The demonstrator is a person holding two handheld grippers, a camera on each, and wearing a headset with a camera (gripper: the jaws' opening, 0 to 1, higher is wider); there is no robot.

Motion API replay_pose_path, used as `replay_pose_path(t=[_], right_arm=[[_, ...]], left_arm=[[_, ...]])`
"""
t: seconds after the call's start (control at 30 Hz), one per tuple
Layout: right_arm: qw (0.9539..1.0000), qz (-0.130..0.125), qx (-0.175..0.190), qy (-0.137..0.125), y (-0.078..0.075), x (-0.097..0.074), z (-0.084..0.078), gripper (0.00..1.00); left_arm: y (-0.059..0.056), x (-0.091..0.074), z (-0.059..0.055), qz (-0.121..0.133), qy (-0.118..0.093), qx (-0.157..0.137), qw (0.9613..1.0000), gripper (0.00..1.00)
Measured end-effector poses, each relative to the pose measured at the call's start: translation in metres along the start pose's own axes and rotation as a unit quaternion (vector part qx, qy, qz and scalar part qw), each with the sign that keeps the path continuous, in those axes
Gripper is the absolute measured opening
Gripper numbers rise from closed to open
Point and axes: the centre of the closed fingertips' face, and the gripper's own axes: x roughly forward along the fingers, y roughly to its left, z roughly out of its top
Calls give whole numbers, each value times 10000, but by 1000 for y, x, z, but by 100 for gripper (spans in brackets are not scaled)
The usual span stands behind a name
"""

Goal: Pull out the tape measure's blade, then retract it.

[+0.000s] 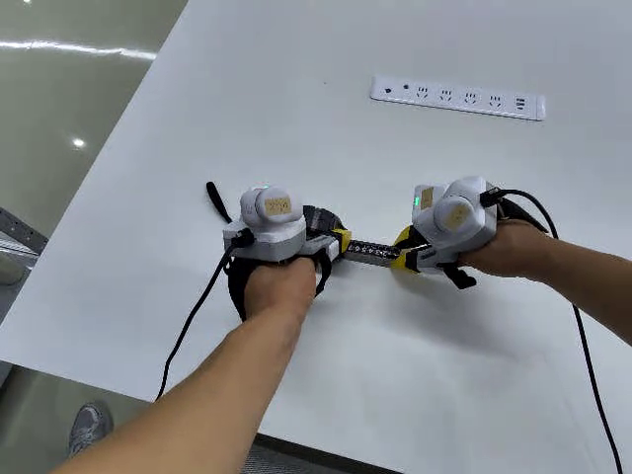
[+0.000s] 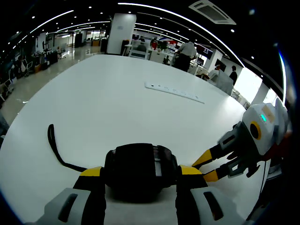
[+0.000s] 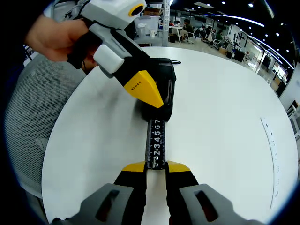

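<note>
On the white table (image 1: pixel 296 99), the tape measure (image 2: pixel 138 164) sits low in the near middle, its black case clamped between the yellow-tipped jaws of the left gripper (image 2: pixel 140 171), one jaw pressed against each side of the case. The case rests on the tabletop and houses the blade (image 3: pixel 157 143) – a short black length of it, printed with white numerals, runs out of the mouth of the case and lies flat along the table towards the right gripper (image 3: pixel 156 166). That gripper's jaws are closed together on the free end of the blade, pinching it from both sides just above the surface. In the head view the two grippers stand near each other, facing tip to tip, with the drawn-out stretch of blade bridging the gap between them. A black wrist strap (image 2: pixel 54 145) trails from the case and curves across the table on the left gripper's outer side. A white power strip (image 1: pixel 457 98) lies well apart from the work, farther back on the table – its sockets are in a single row.
</note>
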Motion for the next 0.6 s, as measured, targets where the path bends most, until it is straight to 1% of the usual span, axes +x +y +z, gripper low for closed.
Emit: replay_pose_path(t=[0.33, 0.6], right_arm=[[9999, 89, 50, -84, -3, 15, 13, 11], [9999, 109, 34, -111, -4, 23, 24, 11]], left_arm=[[1, 3, -2, -5, 6, -1, 10000, 57], [3, 3, -1, -20, -3, -16, 10000, 56]])
